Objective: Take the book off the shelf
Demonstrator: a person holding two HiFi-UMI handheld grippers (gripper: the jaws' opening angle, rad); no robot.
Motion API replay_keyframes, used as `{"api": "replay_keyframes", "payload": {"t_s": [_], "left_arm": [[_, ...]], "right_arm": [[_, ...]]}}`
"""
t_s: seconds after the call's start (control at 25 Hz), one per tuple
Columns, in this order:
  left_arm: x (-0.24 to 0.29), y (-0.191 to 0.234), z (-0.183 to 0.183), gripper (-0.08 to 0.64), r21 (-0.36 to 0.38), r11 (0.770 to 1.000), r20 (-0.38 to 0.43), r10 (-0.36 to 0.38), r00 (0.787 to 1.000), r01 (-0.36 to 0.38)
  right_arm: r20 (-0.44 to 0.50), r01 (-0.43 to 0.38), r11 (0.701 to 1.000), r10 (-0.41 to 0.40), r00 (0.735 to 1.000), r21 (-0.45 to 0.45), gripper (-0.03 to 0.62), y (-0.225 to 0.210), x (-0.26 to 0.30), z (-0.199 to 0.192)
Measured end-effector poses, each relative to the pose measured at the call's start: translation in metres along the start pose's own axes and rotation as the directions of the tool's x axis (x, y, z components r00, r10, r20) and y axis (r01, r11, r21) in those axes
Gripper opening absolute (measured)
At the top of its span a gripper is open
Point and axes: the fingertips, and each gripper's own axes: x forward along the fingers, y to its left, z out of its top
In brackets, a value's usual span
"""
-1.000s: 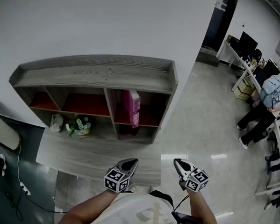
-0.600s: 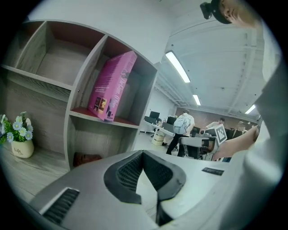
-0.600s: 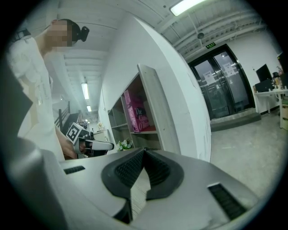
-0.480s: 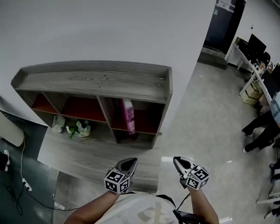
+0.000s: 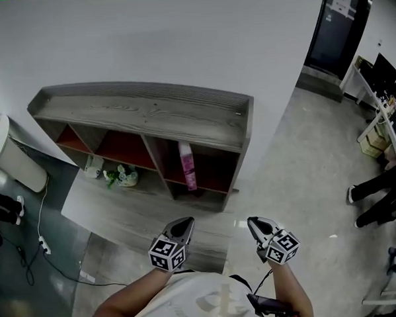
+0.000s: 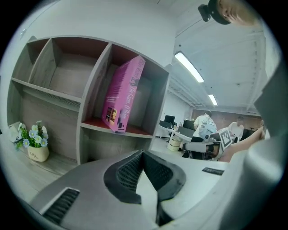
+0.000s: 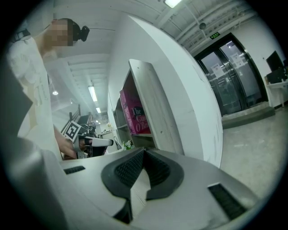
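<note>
approach | left gripper [image 5: 183, 223] and right gripper [image 5: 256, 223] edged nearer the shelf [image 5: 149, 114], fingers clenched, empty | book [image 5: 187, 165] leaning in right bay, untouched | must open before grasp

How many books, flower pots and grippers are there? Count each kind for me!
pink book: 1
flower pot: 1
grippers (left gripper, right gripper): 2
Total: 4

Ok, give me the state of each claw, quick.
Left claw: closed, holding nothing.
Right claw: closed, holding nothing.
</note>
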Motion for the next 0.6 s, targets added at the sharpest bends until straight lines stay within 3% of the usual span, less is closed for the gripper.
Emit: {"api": "replay_keyframes", "payload": {"t_s": [0.28, 0.36, 0.6], "left_arm": [[0.004, 0.010, 0.029, 0.049, 0.020, 0.993, 0.056, 0.119, 0.991, -0.120], [0.006, 0.013, 0.039, 0.134, 0.023, 0.988, 0.071, 0.148, 0.986, -0.150], [0.017, 0.017, 0.070, 0.256, 0.031, 0.973, 0.118, 0.223, 0.968, -0.228]], "right_arm": [[-0.005, -0.071, 0.997, 0.071, 0.997, -0.002, 0.005, -0.011, 0.016, 0.006], [-0.005, -0.085, 0.996, 0.085, 0.996, 0.000, 0.005, -0.014, 0.019, 0.007], [-0.003, -0.113, 0.994, 0.113, 0.994, 0.005, 0.005, -0.022, 0.023, 0.010]]}}
